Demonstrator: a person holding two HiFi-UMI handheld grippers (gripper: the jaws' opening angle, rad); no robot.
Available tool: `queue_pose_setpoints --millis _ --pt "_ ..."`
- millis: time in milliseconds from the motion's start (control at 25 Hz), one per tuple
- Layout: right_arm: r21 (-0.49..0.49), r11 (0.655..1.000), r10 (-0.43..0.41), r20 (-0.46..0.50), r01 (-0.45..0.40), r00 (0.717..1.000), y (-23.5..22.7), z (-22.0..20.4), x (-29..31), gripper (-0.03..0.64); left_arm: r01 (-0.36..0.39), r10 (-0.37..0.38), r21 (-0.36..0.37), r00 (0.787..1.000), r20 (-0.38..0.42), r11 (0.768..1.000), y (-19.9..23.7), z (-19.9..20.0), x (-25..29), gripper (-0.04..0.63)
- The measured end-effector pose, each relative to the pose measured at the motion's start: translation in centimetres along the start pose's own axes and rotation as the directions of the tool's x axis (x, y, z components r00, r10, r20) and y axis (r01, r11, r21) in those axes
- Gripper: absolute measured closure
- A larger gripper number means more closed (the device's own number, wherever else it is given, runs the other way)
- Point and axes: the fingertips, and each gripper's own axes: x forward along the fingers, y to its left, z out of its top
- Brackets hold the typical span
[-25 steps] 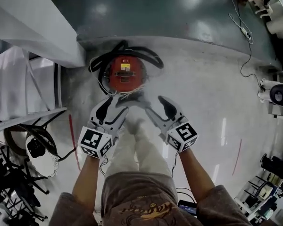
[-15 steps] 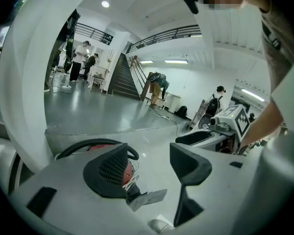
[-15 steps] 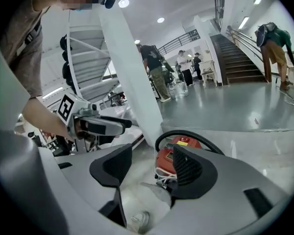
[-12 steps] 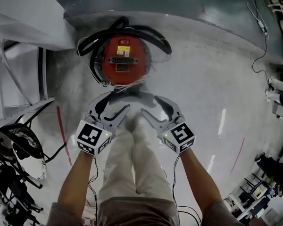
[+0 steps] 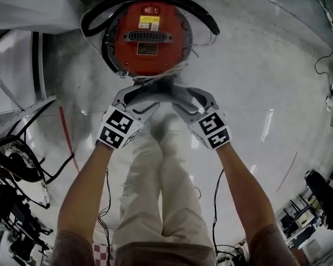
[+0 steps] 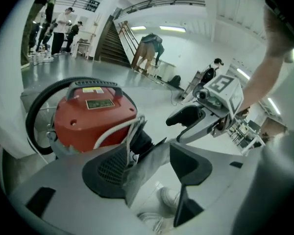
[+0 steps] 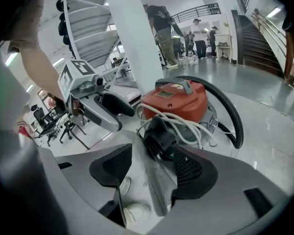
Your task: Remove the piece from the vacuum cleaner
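- The grey piece (image 5: 155, 92) sits at the near side of the red vacuum cleaner (image 5: 147, 35). Its long axis runs near to far, ending in a black fitting (image 7: 159, 136).
- The left gripper (image 5: 137, 98) and right gripper (image 5: 186, 100) flank it, equally near. Both have wide jaws straddling the piece, seemingly unclamped.
- A white cord (image 7: 186, 126) hides the joint, so any latch is unclear.
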Motion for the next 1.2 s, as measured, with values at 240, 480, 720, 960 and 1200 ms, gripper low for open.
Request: queue_pose_setpoints --millis 240,480,720,960,1200 --pt "-0.123 0.987 0.079 -0.201 -0.105 0.976 0.2 -4.3 3.0 0.383 0.077 -0.046 0.145 0.978 -0.205 0.986 0.0 -3.1 4.3 0.344" --pt "-0.152 0.981 0.078 -0.246 -0.118 0.966 -0.4 -4.1 4.5 0.39 0.116 -0.057 0.192 0.956 -0.289 0.974 0.3 -4.1 5.1 0.396" --pt "-0.168 0.968 0.135 -0.272 -0.185 0.953 1.2 -4.1 4.7 0.515 0.137 -0.085 0.163 0.952 -0.296 0.977 -0.1 -4.3 4.9 0.428" --pt "-0.147 0.974 0.129 -0.265 -0.173 0.956 1.1 -4.4 4.6 0.563 0.101 -0.058 0.133 0.952 -0.3 0.986 0.0 -4.5 4.8 0.453" --pt "-0.11 0.984 0.109 -0.235 -0.137 0.966 1.2 -4.4 4.7 0.577 0.06 -0.018 0.129 0.951 -0.308 0.99 0.1 -5.1 4.3 0.531"
